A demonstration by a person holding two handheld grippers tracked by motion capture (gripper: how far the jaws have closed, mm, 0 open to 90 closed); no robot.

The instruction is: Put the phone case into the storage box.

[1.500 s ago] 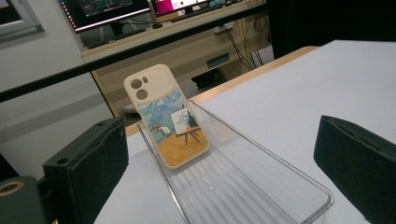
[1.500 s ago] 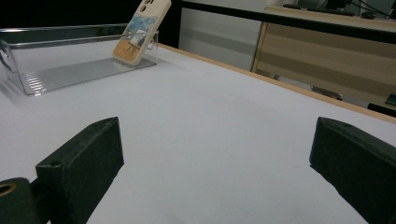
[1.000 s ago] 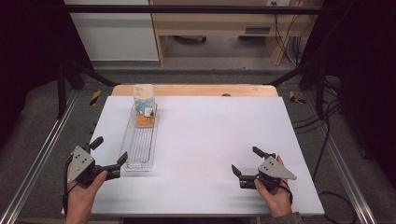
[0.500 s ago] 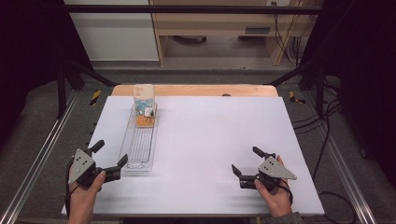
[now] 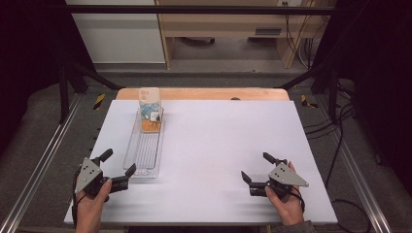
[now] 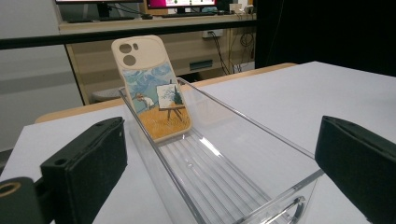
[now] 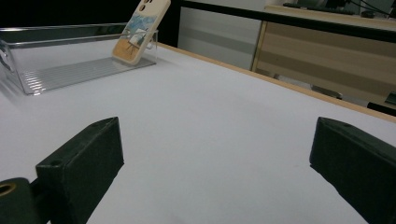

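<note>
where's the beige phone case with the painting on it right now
The beige painted phone case leans upright at the far end of the clear plastic tray, on the table's left side in the high view, well beyond the open left gripper.

A lab or workshop recording station. A white surface [image 5: 233, 145] sits inside a black metal frame [image 5: 194, 8]. Cables [image 5: 296, 39] trail by a wooden bench [image 5: 233, 24]

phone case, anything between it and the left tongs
Only the tray's clear near end wall. The left tongs stand open at that end, and the phone case leans upright at the far end. The tray floor between them is bare, and the open top looks free for a reach from above.
</note>
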